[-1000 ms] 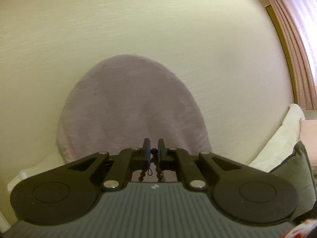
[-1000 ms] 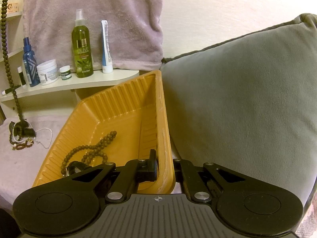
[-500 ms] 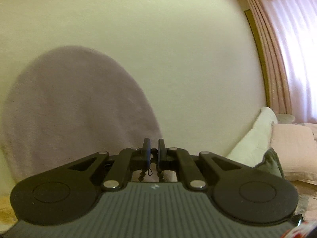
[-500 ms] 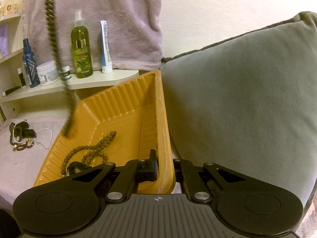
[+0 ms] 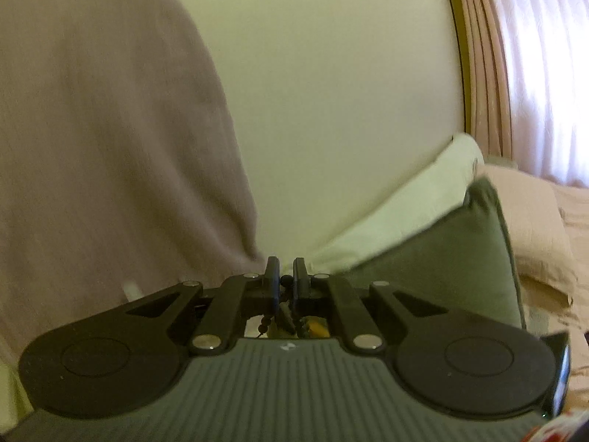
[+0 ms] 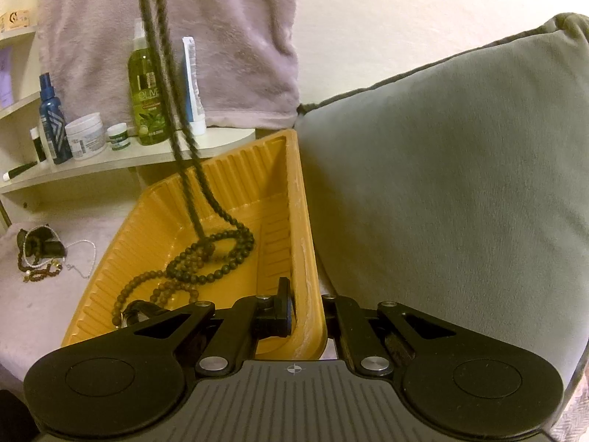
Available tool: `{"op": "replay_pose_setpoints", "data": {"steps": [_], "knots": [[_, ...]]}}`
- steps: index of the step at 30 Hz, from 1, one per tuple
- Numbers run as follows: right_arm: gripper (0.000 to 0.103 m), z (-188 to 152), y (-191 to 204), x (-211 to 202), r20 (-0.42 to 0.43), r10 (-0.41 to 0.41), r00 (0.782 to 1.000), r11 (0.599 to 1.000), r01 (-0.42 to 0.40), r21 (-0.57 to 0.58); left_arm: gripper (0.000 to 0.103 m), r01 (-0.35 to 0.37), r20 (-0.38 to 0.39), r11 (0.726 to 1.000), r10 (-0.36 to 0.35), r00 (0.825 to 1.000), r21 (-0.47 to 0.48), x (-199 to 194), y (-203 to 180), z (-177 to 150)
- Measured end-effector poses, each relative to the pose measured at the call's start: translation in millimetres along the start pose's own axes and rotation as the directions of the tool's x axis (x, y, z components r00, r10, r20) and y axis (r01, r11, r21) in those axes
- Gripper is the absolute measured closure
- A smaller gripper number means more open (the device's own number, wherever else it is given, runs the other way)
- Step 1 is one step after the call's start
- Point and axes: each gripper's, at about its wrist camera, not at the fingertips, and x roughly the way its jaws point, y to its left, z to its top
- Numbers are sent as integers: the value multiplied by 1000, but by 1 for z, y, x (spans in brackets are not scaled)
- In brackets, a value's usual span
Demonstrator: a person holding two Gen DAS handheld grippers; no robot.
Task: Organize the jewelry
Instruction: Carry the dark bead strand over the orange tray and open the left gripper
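Note:
My left gripper (image 5: 286, 280) is shut on a dark bead necklace (image 5: 285, 278), held high and facing the wall. In the right wrist view that necklace (image 6: 173, 125) hangs down from the top edge, and its lower end coils in the orange tray (image 6: 235, 176). A brown bead necklace (image 6: 147, 287) also lies in the tray. My right gripper (image 6: 307, 302) is shut on the tray's right wall. A small pile of jewelry (image 6: 40, 250) lies on the mauve cover left of the tray.
A grey cushion (image 6: 441, 184) presses against the tray's right side. A shelf (image 6: 121, 154) behind holds bottles, jars and a tube. A mauve towel (image 6: 228, 37) hangs on the wall. Pillows (image 5: 423, 206) and a curtain (image 5: 533, 55) show in the left wrist view.
My left gripper has carried the dark necklace rightward from beside the tray to over it. Its lower end now coils inside the tray. My right gripper has not moved.

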Motion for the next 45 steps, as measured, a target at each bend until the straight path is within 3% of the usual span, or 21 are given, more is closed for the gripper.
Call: {"op": "replay_pose_setpoints", "data": {"steps": [9, 19, 24, 28, 31, 36, 39, 42, 45], "knots": [[99, -1, -1, 1, -1, 1, 1000, 1000, -1, 1, 97, 23, -136, 999, -28, 990, -44, 34, -4, -48], [99, -1, -1, 1, 0, 0, 1000, 1000, 0, -2, 97, 6, -230, 994, -31, 973, -107, 61, 0, -87], [99, -2, -1, 2, -1, 0, 1000, 1000, 0, -2, 96, 5, -248, 991, -38, 968, -132, 65, 4, -95], [99, -2, -1, 2, 0, 0, 1000, 1000, 0, -4, 84, -2, -250, 988, -36, 968, -153, 62, 8, -98], [99, -2, -1, 2, 0, 1, 1000, 1000, -1, -3, 84, -14, -227, 985, -26, 973, -171, 52, 14, -97], [99, -2, -1, 1, -1, 2, 1000, 1000, -2, 1, 82, -77, -165, 970, 39, 985, -230, 14, 40, -98], [99, -2, -1, 1, -1, 2, 1000, 1000, -2, 1, 76, -151, -137, 948, 117, 984, -279, -17, 63, -107], [99, -3, -1, 1, -2, 1, 1000, 1000, -1, -1, 72, -247, -134, 916, 214, 968, -316, -45, 88, -122], [99, -3, 0, 1, -1, 1, 1000, 1000, -1, -4, 65, -351, -145, 862, 320, 936, -365, -73, 115, -143]]}}
